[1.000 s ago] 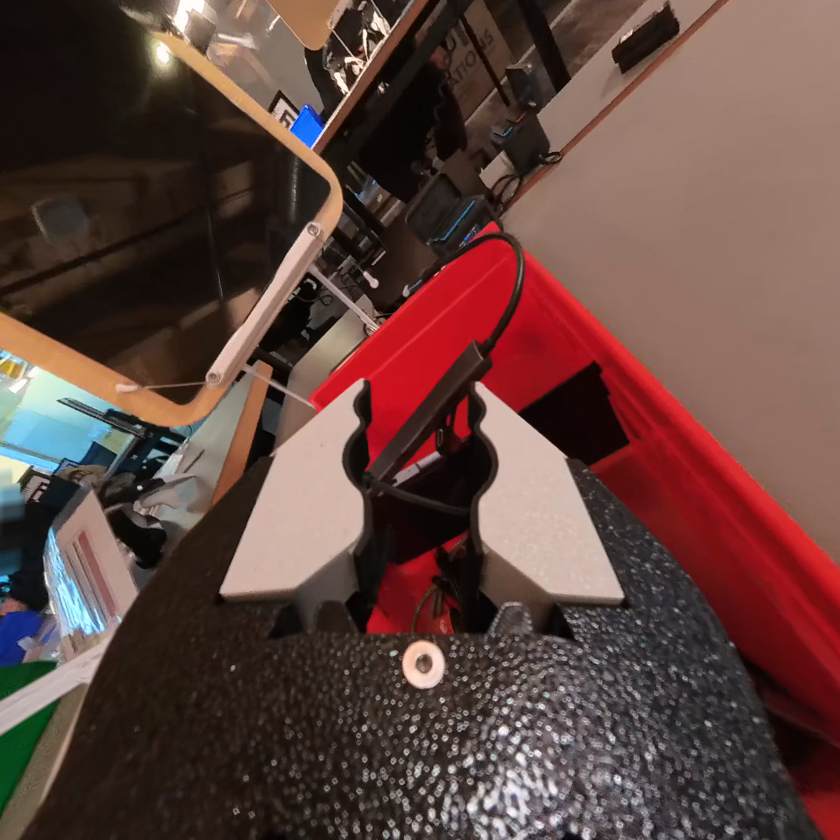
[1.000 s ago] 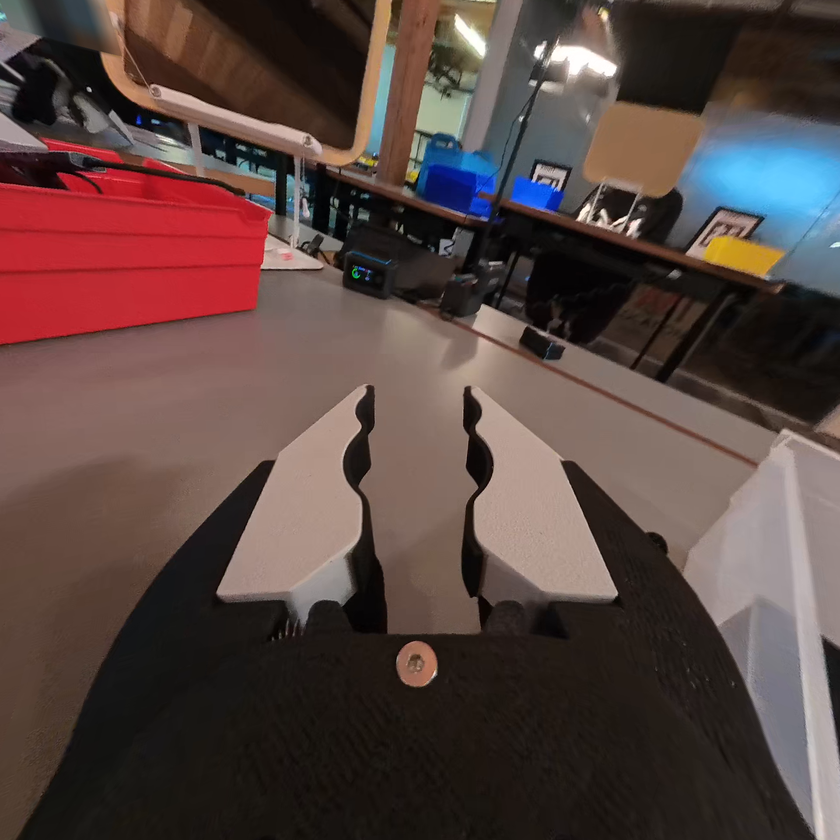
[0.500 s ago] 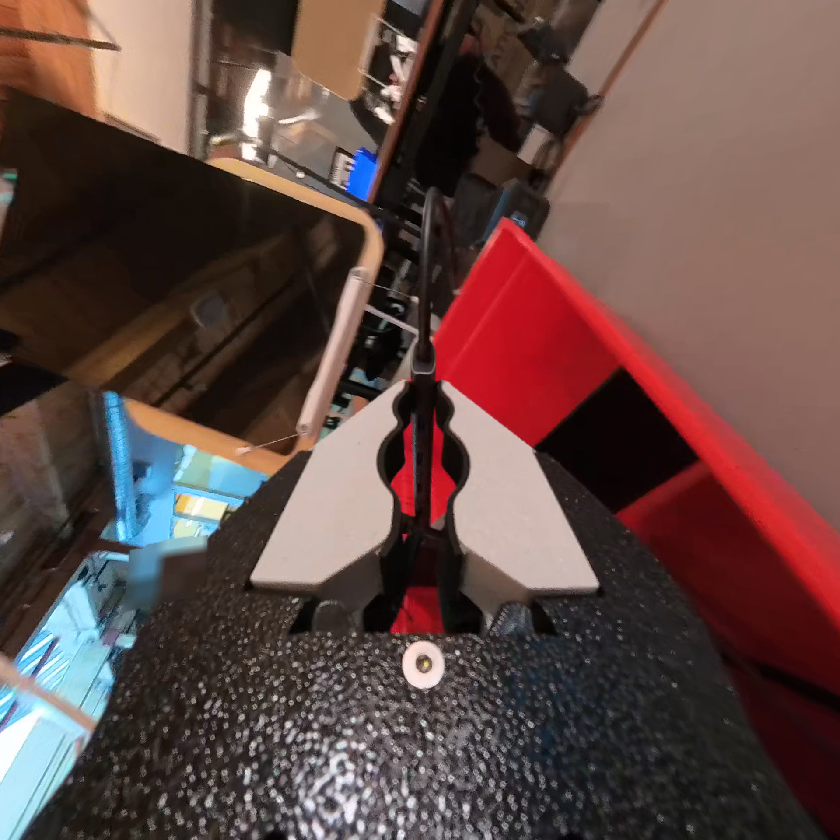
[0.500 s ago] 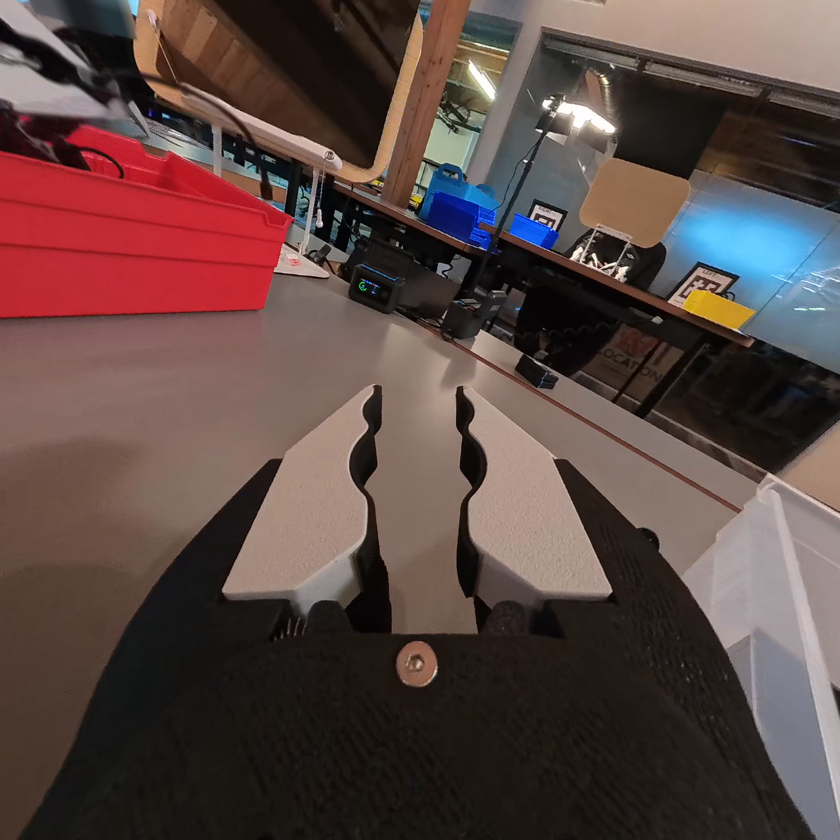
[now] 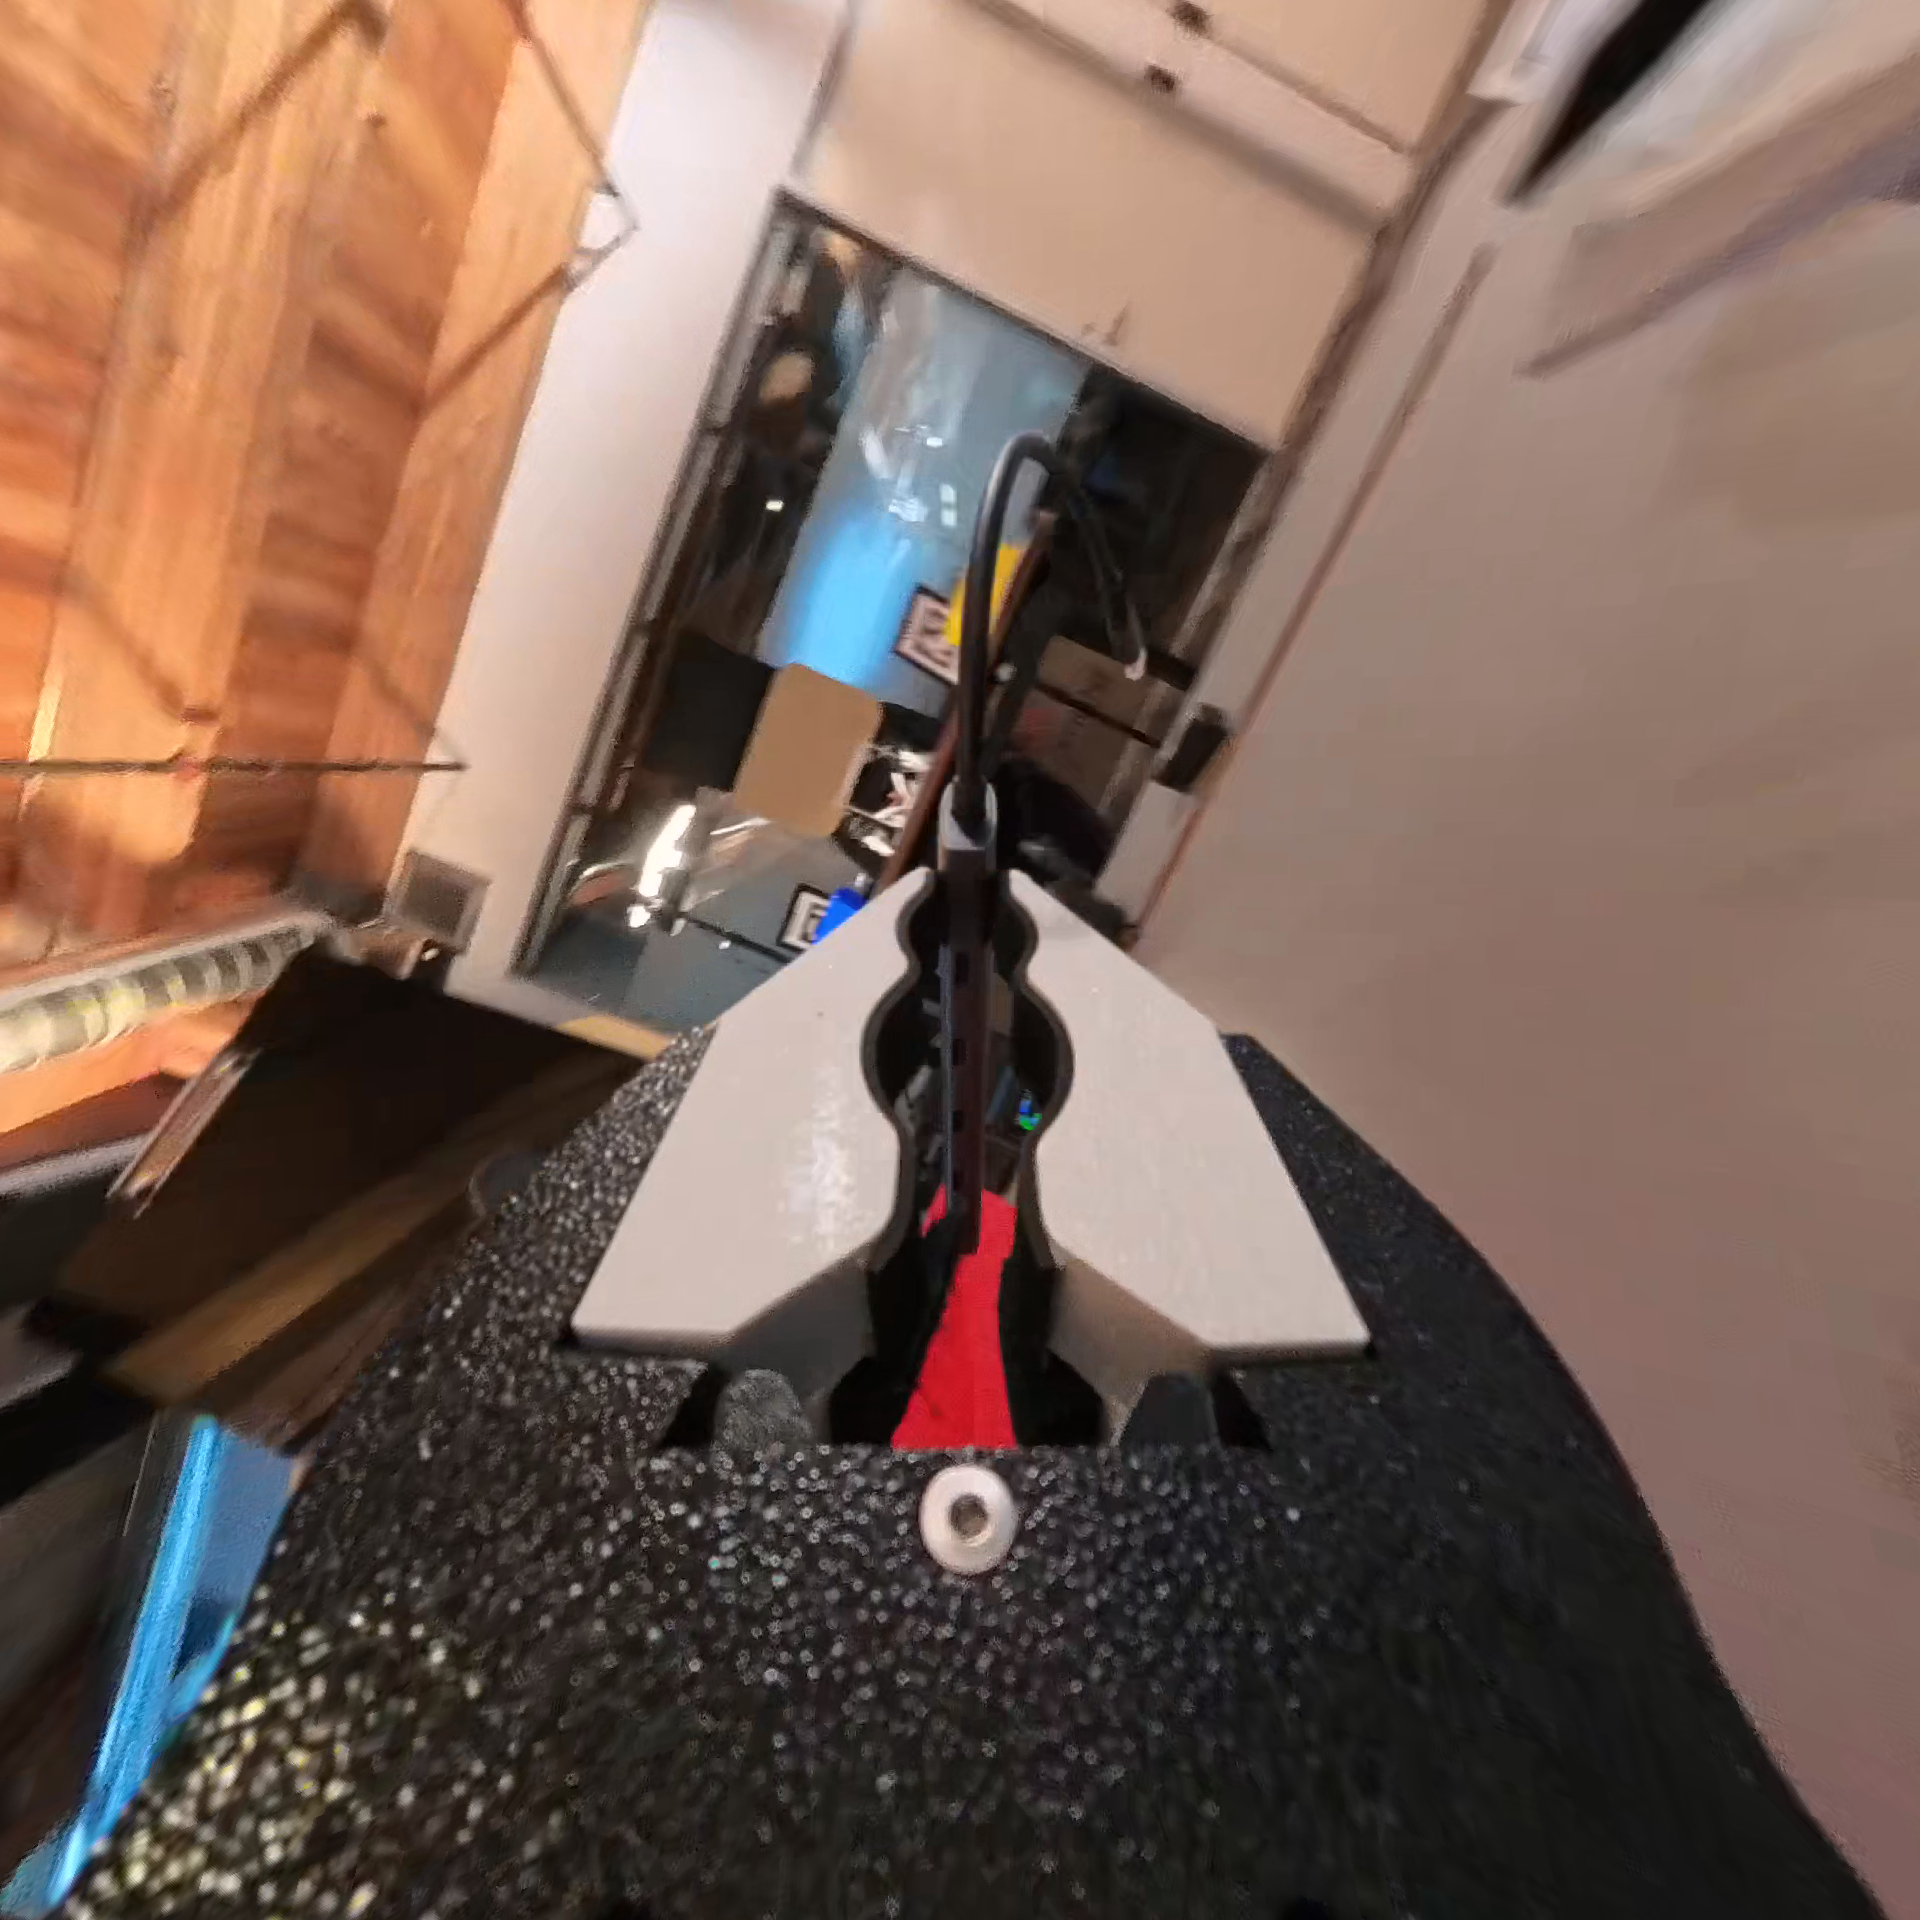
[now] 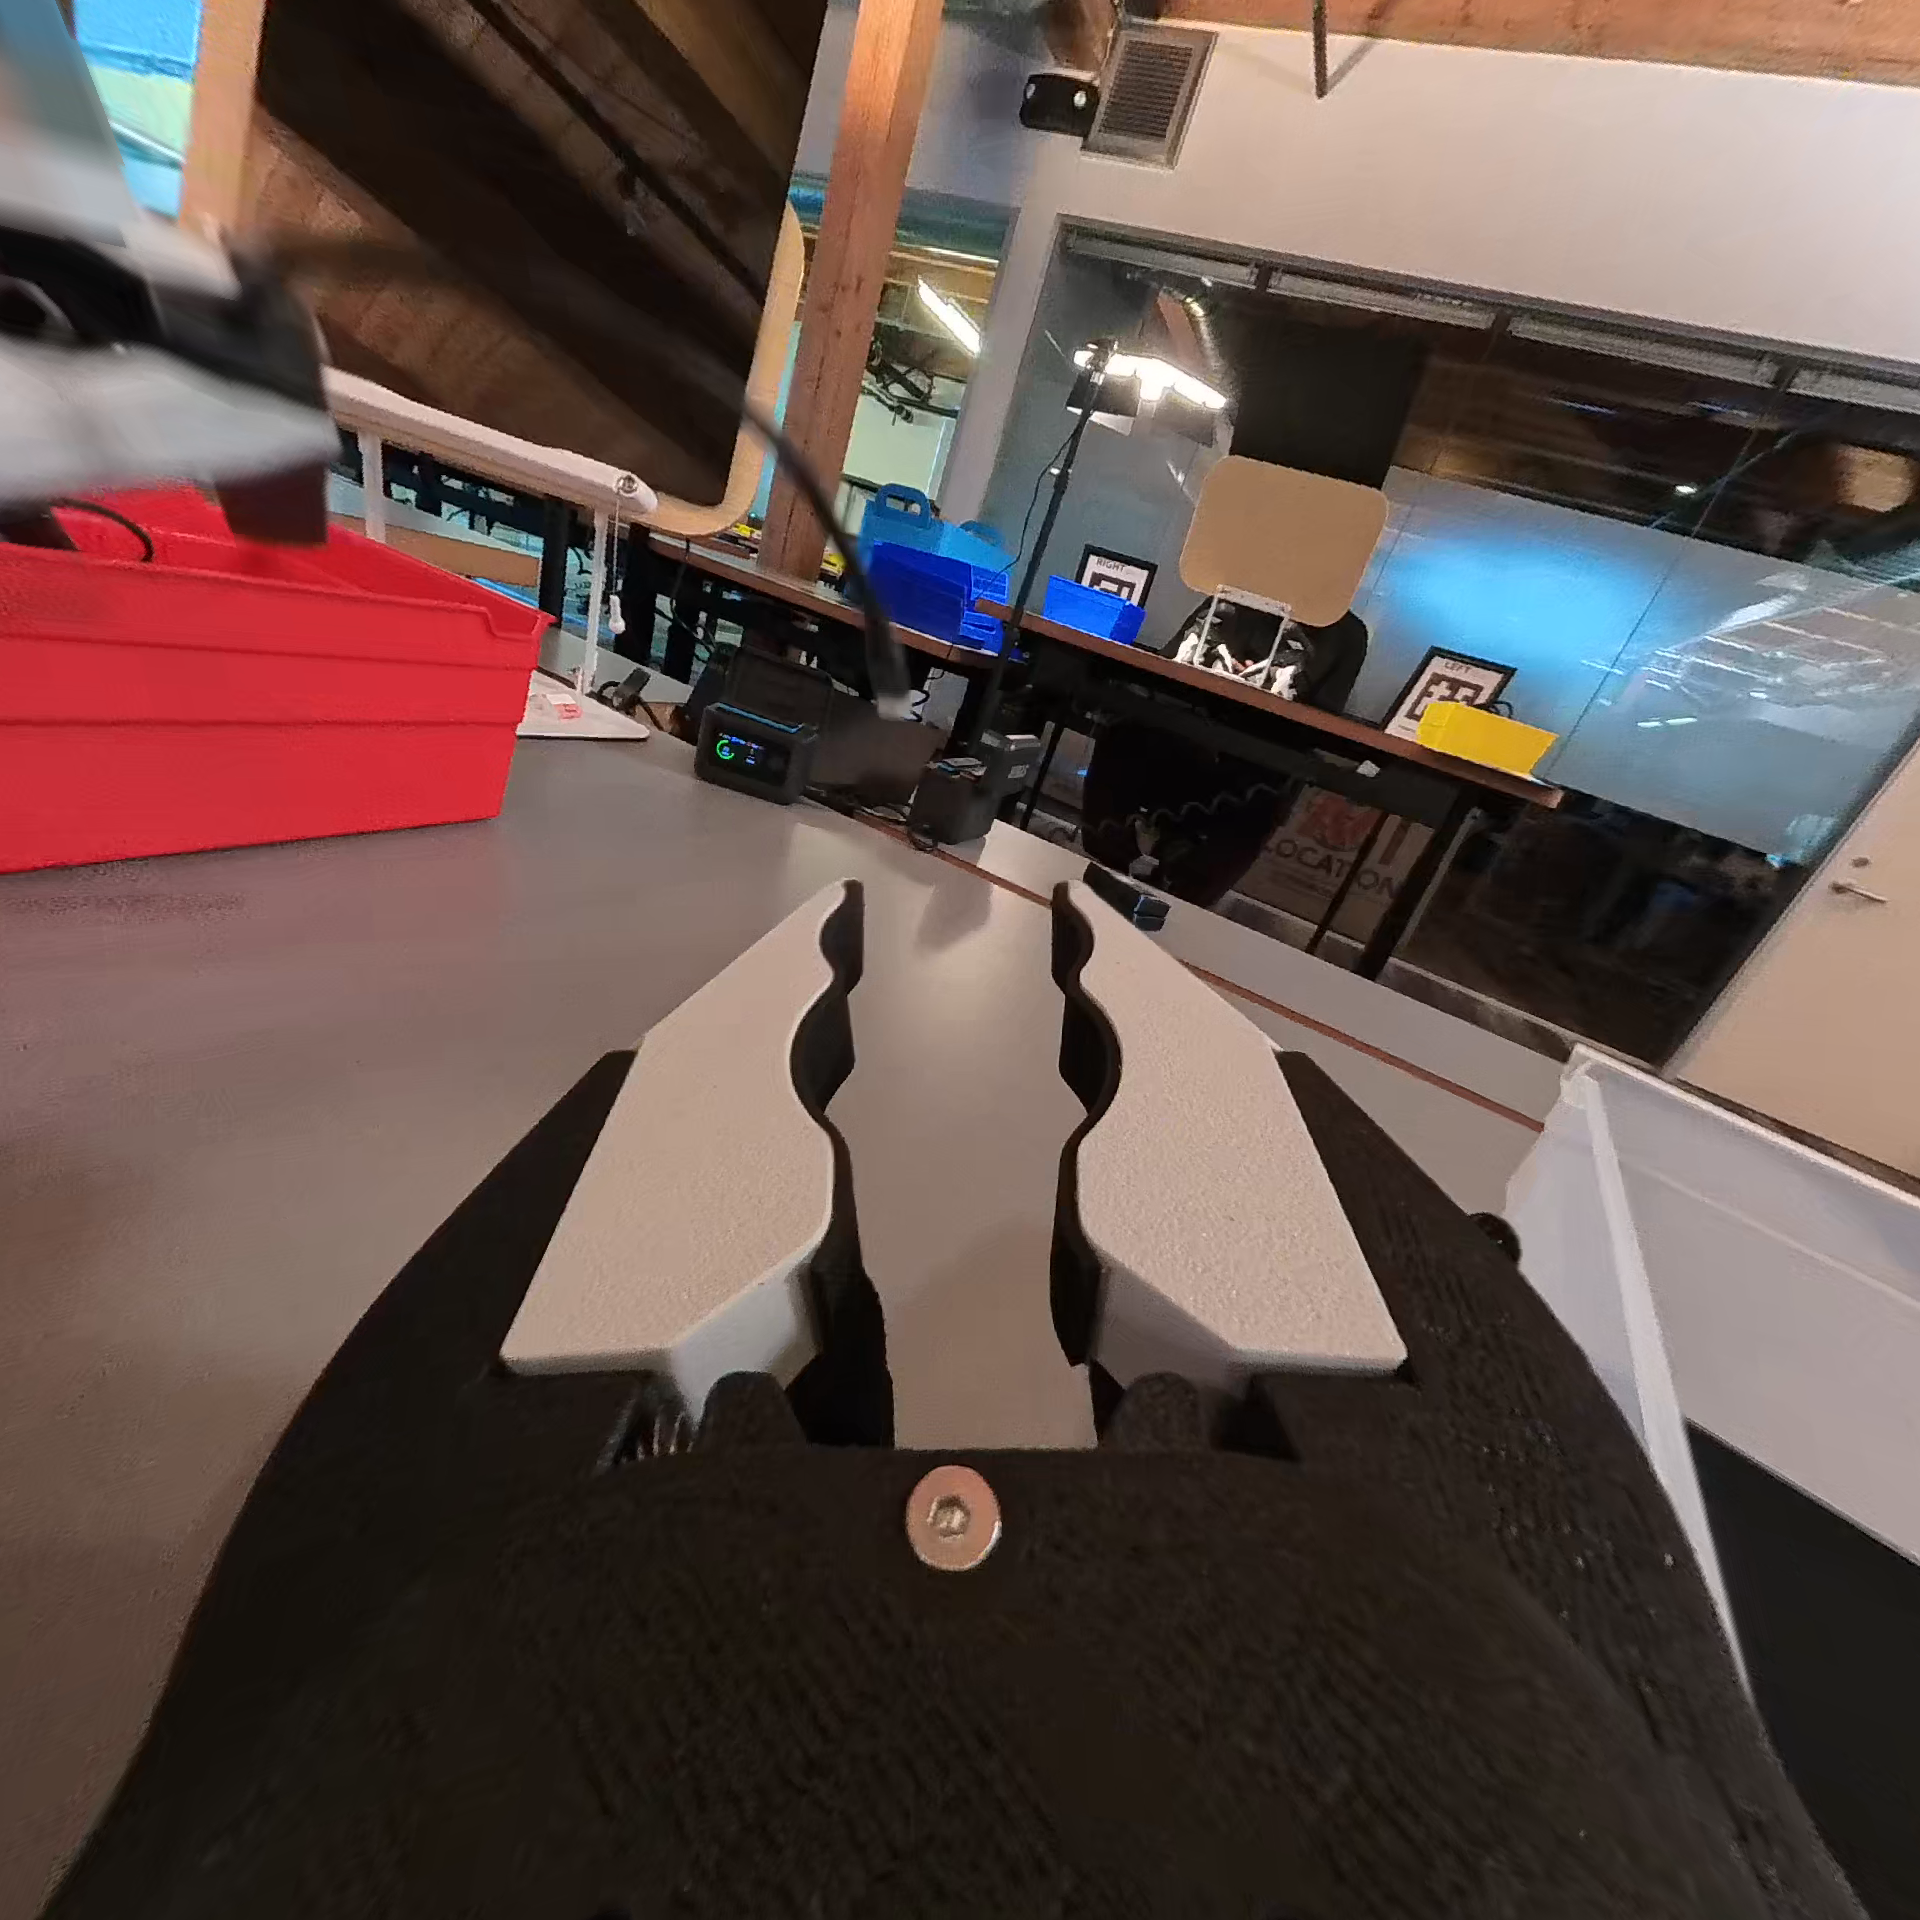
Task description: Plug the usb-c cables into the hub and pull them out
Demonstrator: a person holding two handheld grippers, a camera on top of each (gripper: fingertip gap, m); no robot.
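Left wrist tilted upward, right low over table (image 6: pixel 312 1039), sharing red bin (image 6: pixel 260 707)

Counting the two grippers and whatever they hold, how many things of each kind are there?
Grippers: 2, the left gripper shut, the right gripper open and empty
Hubs: 1, the hub in the left gripper
Cables: 1, the hub's own cable
Total: 4

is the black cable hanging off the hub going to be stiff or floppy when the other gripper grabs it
Probably floppy: the cable arcs up from the hub in the left gripper and droops, plug dangling free. It looks thin and light, so it would likely swing if nudged.
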